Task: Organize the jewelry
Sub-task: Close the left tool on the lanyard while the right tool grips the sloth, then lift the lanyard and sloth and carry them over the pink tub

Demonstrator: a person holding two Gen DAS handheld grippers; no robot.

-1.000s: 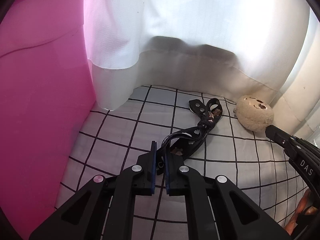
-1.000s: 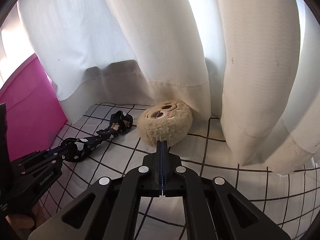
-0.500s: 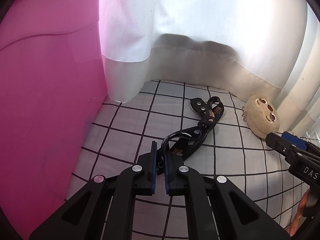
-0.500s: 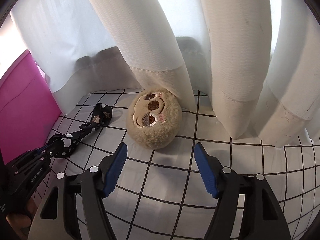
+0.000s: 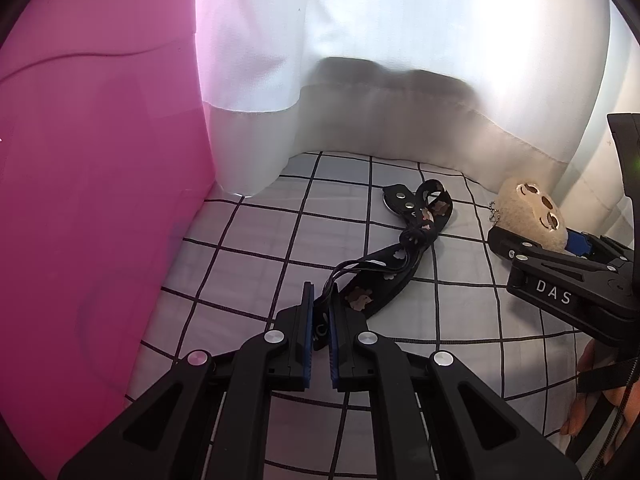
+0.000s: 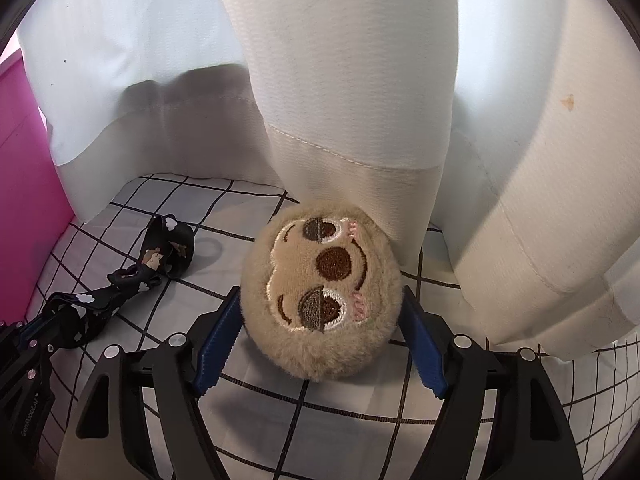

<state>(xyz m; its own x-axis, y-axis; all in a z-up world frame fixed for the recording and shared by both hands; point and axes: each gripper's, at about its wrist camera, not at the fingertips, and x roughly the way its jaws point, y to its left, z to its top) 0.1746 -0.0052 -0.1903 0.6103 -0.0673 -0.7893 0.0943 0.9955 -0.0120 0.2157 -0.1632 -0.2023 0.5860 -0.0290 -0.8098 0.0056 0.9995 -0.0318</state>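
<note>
left wrist: left gripper (image 5: 320, 312) clamped on near end of black printed strap (image 5: 404, 248), rest lies on checked sheet (image 5: 256, 240) beside pink wall (image 5: 100, 180) | right wrist: right gripper (image 6: 320, 320) spread wide, pads (image 6: 218, 340) flanking tan sloth plush (image 6: 320, 292), at curtain (image 6: 352, 80) hem

A black printed lanyard strap (image 5: 404, 252) lies knotted and slack on the checked cloth, its looped far end flat, while a round beige plush charm (image 6: 322, 294), embroidered face up, rests to its right against the curtain hem.
</note>
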